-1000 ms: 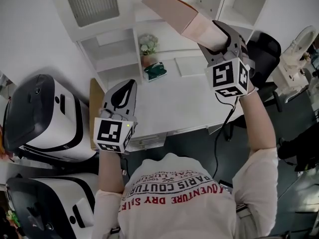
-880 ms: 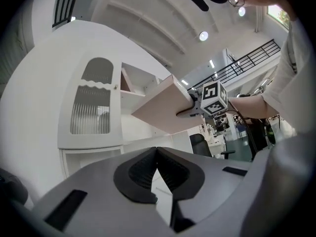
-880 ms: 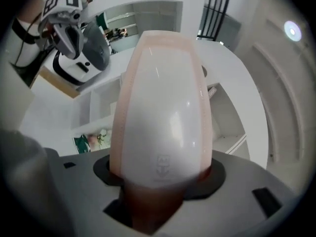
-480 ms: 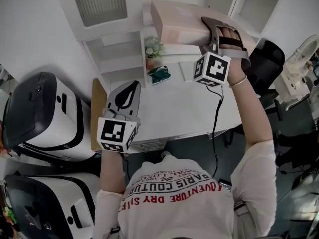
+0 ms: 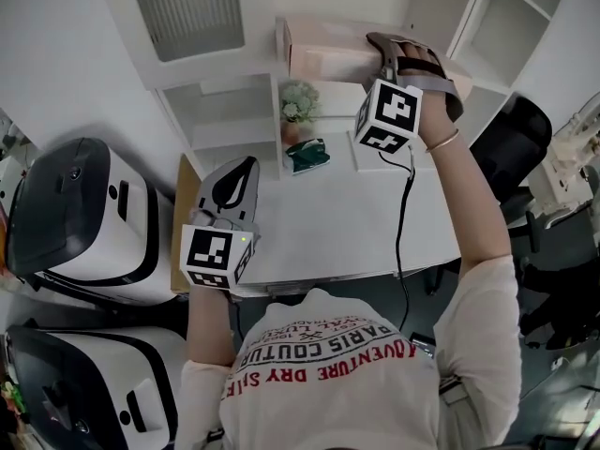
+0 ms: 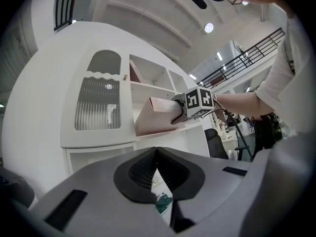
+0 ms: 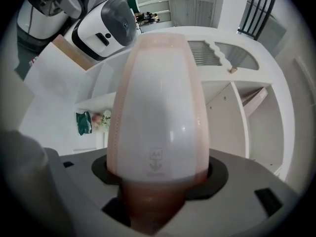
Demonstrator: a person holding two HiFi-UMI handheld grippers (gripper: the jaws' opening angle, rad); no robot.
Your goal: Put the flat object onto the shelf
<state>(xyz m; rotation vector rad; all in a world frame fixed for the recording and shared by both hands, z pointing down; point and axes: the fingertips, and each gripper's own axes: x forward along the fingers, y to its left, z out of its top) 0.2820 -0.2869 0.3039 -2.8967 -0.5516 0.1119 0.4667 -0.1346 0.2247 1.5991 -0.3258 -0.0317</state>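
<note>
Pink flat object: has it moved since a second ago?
Yes. The pink flat object swung down from tilted to level, onto the shelf above the potted plant.

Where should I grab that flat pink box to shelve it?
Best by its near short end. The flat pink box is long and thin, with its far end pointing into the shelf, so come from the open front, as the right gripper does; its jaws are opening with the box between them.

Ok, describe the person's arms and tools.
The left tool and right tool are grey with black pads, each bearing a white cube of black square markers. A black cable leaves the right one, whose jaws are opening around the flat object. White sleeves; bracelet on right wrist.
</note>
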